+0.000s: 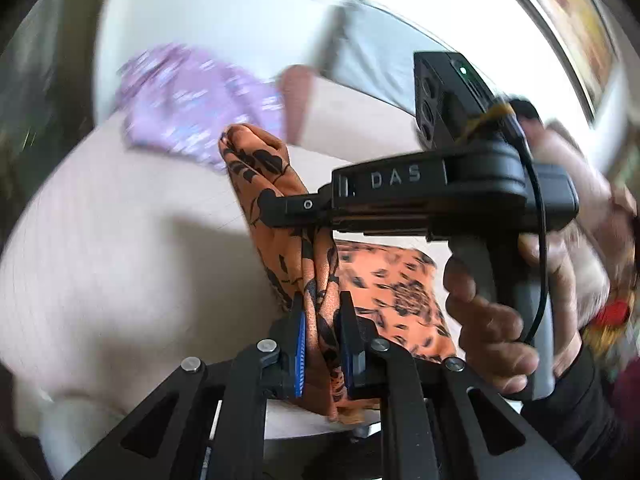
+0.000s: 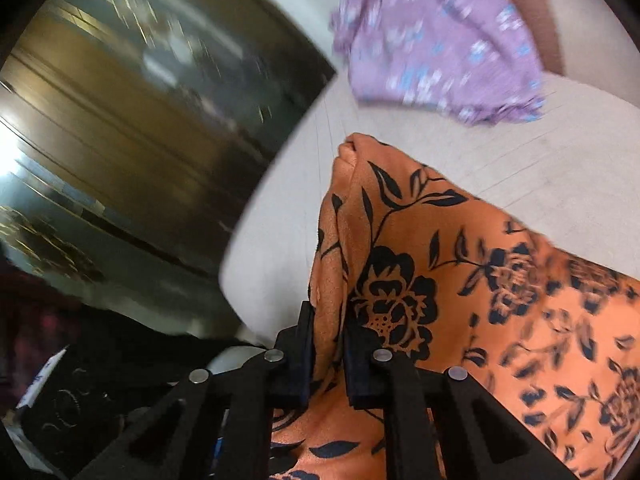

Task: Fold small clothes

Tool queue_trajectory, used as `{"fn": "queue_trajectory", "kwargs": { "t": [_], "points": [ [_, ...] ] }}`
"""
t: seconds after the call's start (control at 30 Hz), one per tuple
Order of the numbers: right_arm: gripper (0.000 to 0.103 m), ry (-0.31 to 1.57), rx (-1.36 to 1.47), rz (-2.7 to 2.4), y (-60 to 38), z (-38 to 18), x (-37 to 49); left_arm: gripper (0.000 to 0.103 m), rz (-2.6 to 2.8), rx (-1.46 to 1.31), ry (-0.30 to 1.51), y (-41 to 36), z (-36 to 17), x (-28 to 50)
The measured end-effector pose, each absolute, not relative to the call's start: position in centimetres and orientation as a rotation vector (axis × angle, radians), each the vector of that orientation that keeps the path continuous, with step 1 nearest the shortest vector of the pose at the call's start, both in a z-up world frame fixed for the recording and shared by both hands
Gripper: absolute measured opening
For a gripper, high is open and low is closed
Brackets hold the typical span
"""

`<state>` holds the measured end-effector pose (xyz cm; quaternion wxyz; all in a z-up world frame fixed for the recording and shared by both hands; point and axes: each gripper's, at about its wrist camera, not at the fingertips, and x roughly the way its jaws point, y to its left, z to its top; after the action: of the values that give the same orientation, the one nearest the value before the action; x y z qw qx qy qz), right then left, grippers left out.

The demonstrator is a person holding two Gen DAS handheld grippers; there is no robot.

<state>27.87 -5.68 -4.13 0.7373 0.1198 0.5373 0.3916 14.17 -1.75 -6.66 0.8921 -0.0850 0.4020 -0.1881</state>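
An orange garment with a black floral print (image 1: 288, 240) is pinched in both grippers and lifted off the white table (image 1: 120, 240). My left gripper (image 1: 322, 320) is shut on a bunched fold of it. My right gripper (image 2: 328, 336) is shut on another fold of the same orange garment (image 2: 440, 280). In the left wrist view the right gripper (image 1: 276, 210) reaches in from the right, its tip clamped on the cloth above my left fingers. The rest of the garment trails down onto the table at the right.
A purple garment with small blue flowers (image 1: 192, 100) lies further back on the table; it also shows in the right wrist view (image 2: 440, 48). The table edge (image 2: 280, 168) runs at the left, with dark floor beyond. A brown strip (image 2: 536, 16) lies beside the purple garment.
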Motion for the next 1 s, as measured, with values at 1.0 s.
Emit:
{"fn": "queue_trajectory", "kwargs": {
  "t": [1.0],
  "points": [
    [0.013, 1.198, 0.922, 0.534, -37.4, -20.8, 29.5, 0.015, -0.638, 0.119, 1.144, -28.8, -18.5, 23.6]
  ]
}}
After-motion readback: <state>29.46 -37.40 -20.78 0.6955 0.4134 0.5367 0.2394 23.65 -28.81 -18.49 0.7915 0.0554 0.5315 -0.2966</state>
